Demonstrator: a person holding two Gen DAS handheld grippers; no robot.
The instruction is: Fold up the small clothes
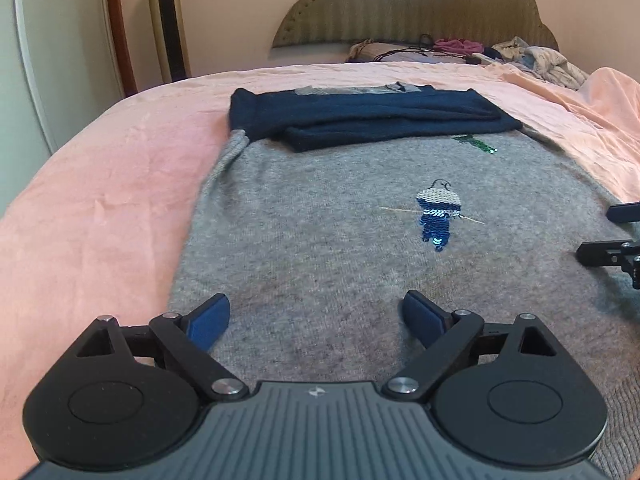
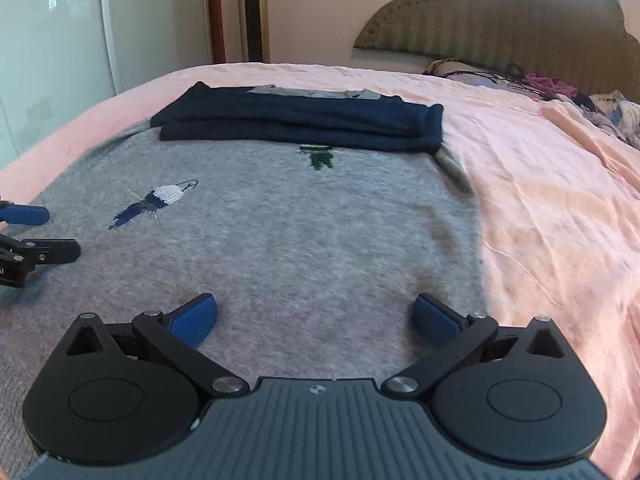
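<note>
A grey knit sweater (image 1: pixel 320 240) lies flat on the pink bedsheet (image 1: pixel 100 200), with navy sleeves (image 1: pixel 360 120) folded across its far end. It has a sequin figure (image 1: pixel 438 214) and a green motif (image 1: pixel 476 143). My left gripper (image 1: pixel 316 312) is open over the sweater's near left part. My right gripper (image 2: pixel 316 312) is open over its near right part, close to the sweater's right edge. The sweater (image 2: pixel 260 240), the sleeves (image 2: pixel 304 120) and the sheet (image 2: pixel 560 220) also show in the right wrist view. Each gripper appears at the edge of the other's view (image 1: pixel 608 236) (image 2: pixel 36 236). Neither holds anything.
A pile of loose clothes (image 1: pixel 532 56) lies at the head of the bed by the padded headboard (image 1: pixel 420 4). A tall gold fan heater (image 1: pixel 166 20) and a white wardrobe (image 1: pixel 36 40) stand beyond the bed's left side.
</note>
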